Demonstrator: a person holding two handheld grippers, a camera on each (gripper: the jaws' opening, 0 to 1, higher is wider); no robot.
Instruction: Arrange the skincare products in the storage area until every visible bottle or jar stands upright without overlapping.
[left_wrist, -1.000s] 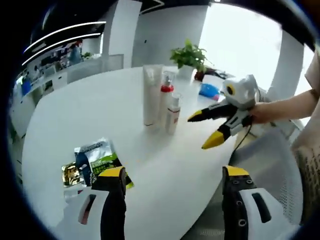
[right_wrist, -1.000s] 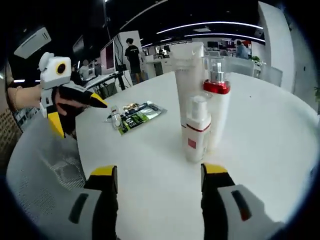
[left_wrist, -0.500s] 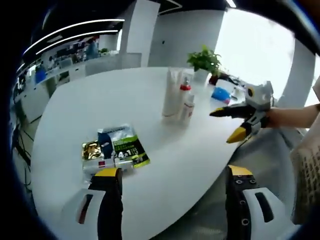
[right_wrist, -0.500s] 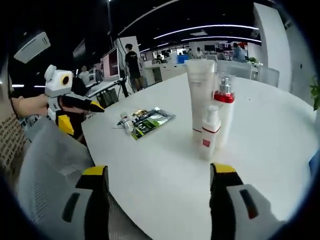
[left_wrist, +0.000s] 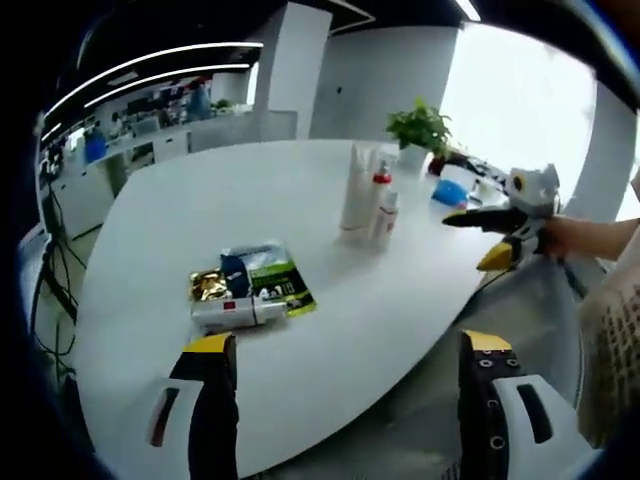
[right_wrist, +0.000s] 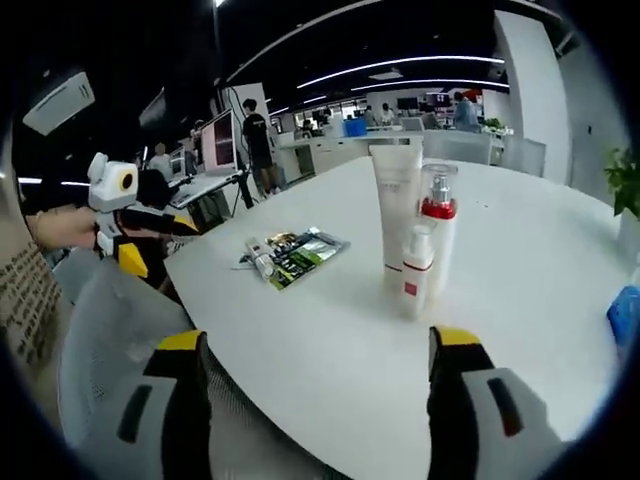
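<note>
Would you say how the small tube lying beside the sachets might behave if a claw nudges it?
The small tube lies on its side on the smooth white table, so it would probably roll or slide. It looks light and may squash under a firm grip.

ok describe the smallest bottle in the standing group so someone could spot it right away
On the white round table, three containers stand together, away from the flat sachets. The small bottle is in front, beside the tall white tube and the red-collared pump bottle. It is the shortest, white with a red band.

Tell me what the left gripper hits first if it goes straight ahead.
Probably the small tube lying by the sachets on the white table; the open left gripper points just beside it, and depth is unclear.
</note>
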